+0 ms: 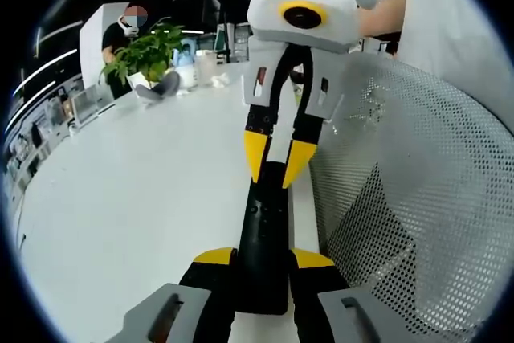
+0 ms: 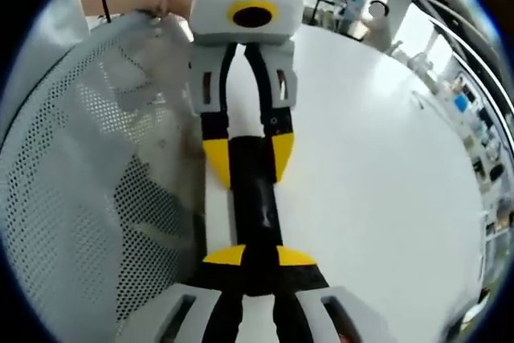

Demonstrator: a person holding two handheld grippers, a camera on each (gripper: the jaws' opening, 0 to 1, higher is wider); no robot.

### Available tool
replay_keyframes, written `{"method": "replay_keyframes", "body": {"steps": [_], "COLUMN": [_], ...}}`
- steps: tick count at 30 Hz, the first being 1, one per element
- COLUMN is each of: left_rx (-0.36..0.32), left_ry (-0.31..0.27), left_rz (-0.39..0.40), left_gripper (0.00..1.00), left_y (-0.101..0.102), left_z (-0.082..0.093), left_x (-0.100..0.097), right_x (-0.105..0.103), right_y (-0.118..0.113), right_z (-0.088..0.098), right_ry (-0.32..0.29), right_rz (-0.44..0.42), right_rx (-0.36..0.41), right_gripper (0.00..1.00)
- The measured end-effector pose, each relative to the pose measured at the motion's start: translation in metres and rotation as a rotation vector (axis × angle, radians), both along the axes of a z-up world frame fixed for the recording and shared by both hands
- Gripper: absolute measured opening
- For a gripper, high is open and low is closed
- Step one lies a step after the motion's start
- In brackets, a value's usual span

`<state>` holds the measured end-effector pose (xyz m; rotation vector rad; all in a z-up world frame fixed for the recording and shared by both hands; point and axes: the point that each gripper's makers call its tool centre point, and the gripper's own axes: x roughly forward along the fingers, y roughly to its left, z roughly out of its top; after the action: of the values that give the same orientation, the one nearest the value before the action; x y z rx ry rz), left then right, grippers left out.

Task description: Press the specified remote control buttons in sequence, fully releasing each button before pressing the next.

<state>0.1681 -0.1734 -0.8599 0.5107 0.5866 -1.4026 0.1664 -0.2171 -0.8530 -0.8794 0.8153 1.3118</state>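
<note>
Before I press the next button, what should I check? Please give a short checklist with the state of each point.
1. Remote in view on the table: ok.
2. Left gripper steadies the remote: ok, its jaws close on both sides of one end.
3. Right gripper released from the last button: cannot tell; its tips are at the other end of the remote, and contact is not clear.
4. Target button found: cannot tell; the remote's face is dark and the buttons are not readable.
5. Room beside the mesh: not ok, it stands right next to the remote.
</note>
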Motion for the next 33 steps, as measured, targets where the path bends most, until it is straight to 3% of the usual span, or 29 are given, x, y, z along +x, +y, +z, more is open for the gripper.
{"method": "replay_keyframes", "body": {"steps": [14,17,25,28,33], "left_rx": [0.0,0.0,0.0,0.0,-0.002], "left_ry": [0.0,0.0,0.0,0.0,0.001], "left_rz": [-0.002,-0.002,-0.004,-0.004,-0.002], "left_gripper": [0.25,0.25,0.25,0.25,0.25], "left_y": [0.0005,0.0003,-0.0004,-0.0005,-0.0007], "left_z": [0.0004,0.0005,-0.0001,0.0001,0.0001], "left_x": [0.001,0.001,0.0012,0.001,0.0004], "right_x": [0.0024,0.0009,0.0047,0.0028,0.0016], "right_y": [0.0013,0.0012,0.0006,0.0007,0.0009], "right_z": [-0.0002,-0.0015,-0.002,-0.0026,-0.0033], "right_ry": [0.119,0.078,0.144,0.096,0.095], "right_rz": [-0.054,-0.004,-0.108,-0.027,0.042], "right_rx": [-0.014,-0.062,-0.074,-0.106,-0.134], "right_gripper": [0.08,0.08,0.07,0.07,0.07]}}
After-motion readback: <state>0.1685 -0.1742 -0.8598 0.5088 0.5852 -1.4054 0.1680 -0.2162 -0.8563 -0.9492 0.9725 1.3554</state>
